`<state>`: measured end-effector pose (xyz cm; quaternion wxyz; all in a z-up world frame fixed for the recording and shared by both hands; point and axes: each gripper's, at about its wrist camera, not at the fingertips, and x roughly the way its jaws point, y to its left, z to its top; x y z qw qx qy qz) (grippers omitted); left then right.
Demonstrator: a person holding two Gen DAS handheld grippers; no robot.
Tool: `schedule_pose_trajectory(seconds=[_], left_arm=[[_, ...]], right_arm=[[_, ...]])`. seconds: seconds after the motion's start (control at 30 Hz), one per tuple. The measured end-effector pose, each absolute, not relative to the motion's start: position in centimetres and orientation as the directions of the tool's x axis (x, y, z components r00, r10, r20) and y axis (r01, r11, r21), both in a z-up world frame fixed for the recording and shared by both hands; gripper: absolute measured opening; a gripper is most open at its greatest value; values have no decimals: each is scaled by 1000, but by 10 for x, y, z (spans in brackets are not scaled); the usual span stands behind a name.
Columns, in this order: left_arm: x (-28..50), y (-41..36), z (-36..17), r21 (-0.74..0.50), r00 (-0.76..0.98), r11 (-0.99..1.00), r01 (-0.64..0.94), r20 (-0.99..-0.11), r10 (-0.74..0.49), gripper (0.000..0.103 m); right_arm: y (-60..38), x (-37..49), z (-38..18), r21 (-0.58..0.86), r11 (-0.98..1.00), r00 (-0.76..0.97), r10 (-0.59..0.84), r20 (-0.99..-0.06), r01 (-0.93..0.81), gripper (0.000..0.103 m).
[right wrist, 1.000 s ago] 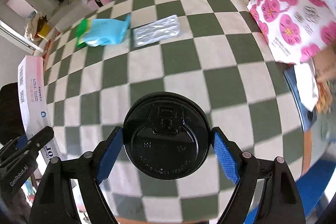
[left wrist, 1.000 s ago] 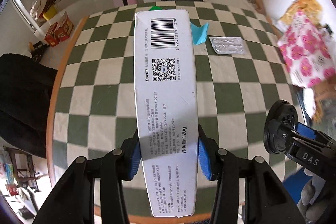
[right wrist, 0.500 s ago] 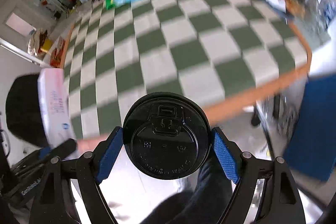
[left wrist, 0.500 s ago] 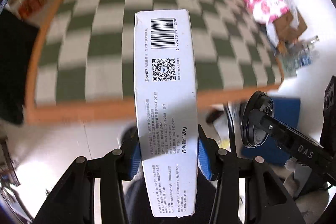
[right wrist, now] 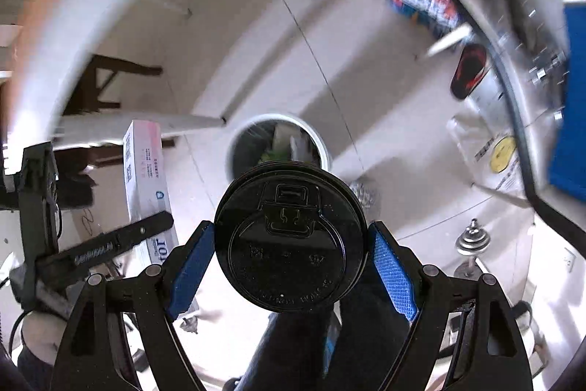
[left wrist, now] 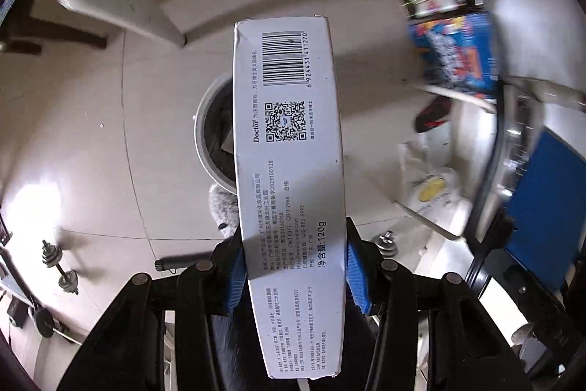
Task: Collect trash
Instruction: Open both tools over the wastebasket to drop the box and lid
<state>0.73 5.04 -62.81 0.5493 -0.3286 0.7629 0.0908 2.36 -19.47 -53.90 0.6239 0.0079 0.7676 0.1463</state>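
My left gripper (left wrist: 295, 266) is shut on a long white toothpaste box (left wrist: 289, 141) with a barcode and QR code, held lengthwise and pointing down. Under the box stands a round white trash bin (left wrist: 205, 138) with a dark liner, partly hidden by the box. My right gripper (right wrist: 289, 251) is shut on a cup with a black plastic lid (right wrist: 289, 240). The same trash bin (right wrist: 311, 138) lies on the floor just beyond the lid, with scraps inside. At the left of the right wrist view the toothpaste box (right wrist: 146, 178) shows in the left gripper (right wrist: 121, 240).
A pale tiled floor (left wrist: 91, 134) surrounds the bin. Dumbbells (left wrist: 58, 266) lie at the lower left, a blue printed box (left wrist: 457, 54) and a black-red shoe (left wrist: 432, 116) at the right, a blue panel (left wrist: 542, 200) farther right. A table leg (left wrist: 110, 10) stands behind.
Both grippers have swung off the chequered table and down toward the floor. The trash bin is now in view beneath them. Box and lidded cup stay gripped.
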Motion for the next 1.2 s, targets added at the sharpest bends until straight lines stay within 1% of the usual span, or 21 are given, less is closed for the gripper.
schedule_pose_trajectory(seconds=[0.07,0.17,0.2,0.23,0.27,0.3,0.33,0.4,0.47,0.5,0.63,0.73,0.8,0.93,1.1,1.2], left_arm=[[5,46,-661,-227,-192,773,-592,-892,-409,44],[5,43,-712,-210,-223,794,-571,-891,-396,44],[5,43,-726,-212,-227,793,-571,-887,-401,50],[4,44,-737,-216,-226,791,-572,-886,-404,70],[2,46,-744,-220,-219,789,-574,-887,-407,82],[-1,48,-751,-221,-212,788,-575,-890,-404,101],[-4,50,-755,-215,-208,788,-577,-894,-396,103],[-12,56,-762,-196,-203,774,-601,-900,-386,103],[-25,66,-756,-170,-193,770,-615,-914,-356,103],[-28,67,-751,-135,-194,784,-606,-931,-310,103],[-40,68,-725,-33,-175,824,-565,-972,-159,103],[-50,70,-708,17,-172,844,-535,-981,-90,103],[-54,67,-695,32,-173,847,-531,-982,-72,103],[-60,60,-670,48,-175,853,-520,-983,-51,103],[-62,46,-634,78,-177,860,-505,-984,-15,103],[-66,41,-608,62,-164,854,-517,-986,-28,103]], right_arm=[[-192,23,-590,241,955,-247,194,-949,-173,85],[-185,21,-649,246,954,-275,194,-942,-173,85],[-181,21,-671,248,953,-285,192,-939,-174,85],[-177,22,-685,252,953,-291,196,-936,-169,86],[-173,20,-707,262,951,-301,205,-931,-161,86],[-168,22,-719,272,950,-316,213,-925,-154,87],[-165,22,-735,289,947,-337,229,-913,-138,87],[-161,20,-762,322,941,-370,263,-891,-105,88],[-156,17,-780,347,933,-395,284,-873,-97,99],[-154,16,-784,361,928,-403,296,-866,-94,103],[-149,10,-785,331,934,-396,255,-882,-136,103],[-145,8,-773,259,941,-355,172,-919,-216,103],[-143,5,-755,195,939,-302,106,-947,-282,103],[-139,0,-725,118,926,-235,33,-971,-358,103],[-137,-7,-683,65,911,-169,-5,-986,-406,103],[-138,-11,-657,46,907,-147,-18,-989,-419,103]])
